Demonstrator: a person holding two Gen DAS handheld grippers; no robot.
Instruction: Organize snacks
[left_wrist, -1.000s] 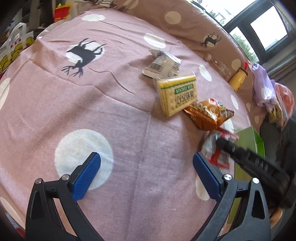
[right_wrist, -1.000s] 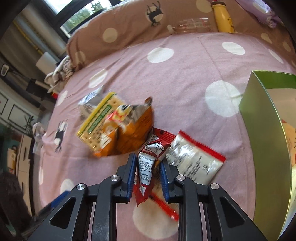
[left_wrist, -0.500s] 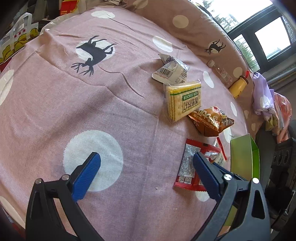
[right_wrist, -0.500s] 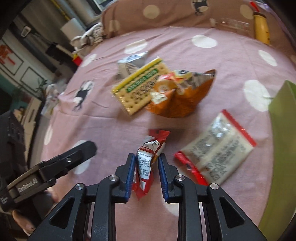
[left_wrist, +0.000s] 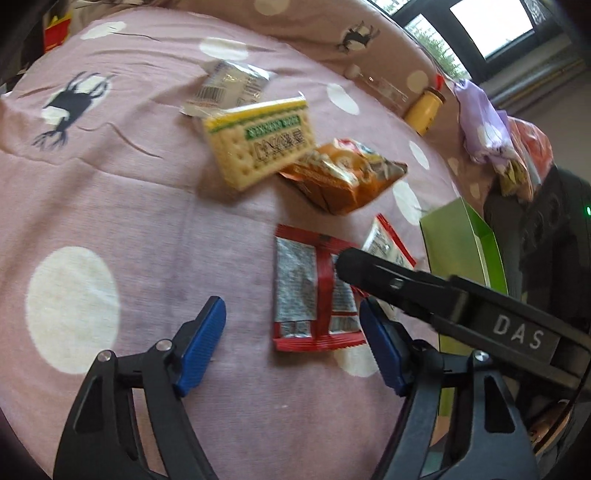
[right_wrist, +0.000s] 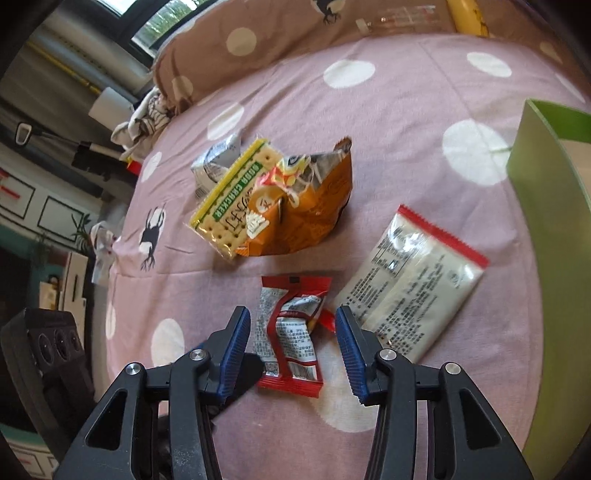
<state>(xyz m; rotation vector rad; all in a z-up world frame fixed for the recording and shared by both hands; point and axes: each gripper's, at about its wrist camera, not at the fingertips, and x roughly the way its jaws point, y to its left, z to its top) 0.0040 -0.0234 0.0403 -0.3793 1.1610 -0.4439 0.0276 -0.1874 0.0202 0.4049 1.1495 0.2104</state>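
Pink dotted bedspread (right_wrist: 424, 122) bears a red snack packet (right_wrist: 291, 332) between both grippers' parted, untouching fingers

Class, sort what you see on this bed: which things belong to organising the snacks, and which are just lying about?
Belongs to the job:
red snack packet
clear packet
cracker pack
orange bag
silver packet
green box

Just lying about:
yellow bottle
clear bottle

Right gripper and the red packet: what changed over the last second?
The right gripper let go: it was clamped on the small red packet; its jaws have just been opening and the packet now lies on the bedspread between them, untouched. The left gripper has just been closing, with nothing gripped, and moved in beside the packet. Cracker pack, orange bag, white sachet and green box lie as before.
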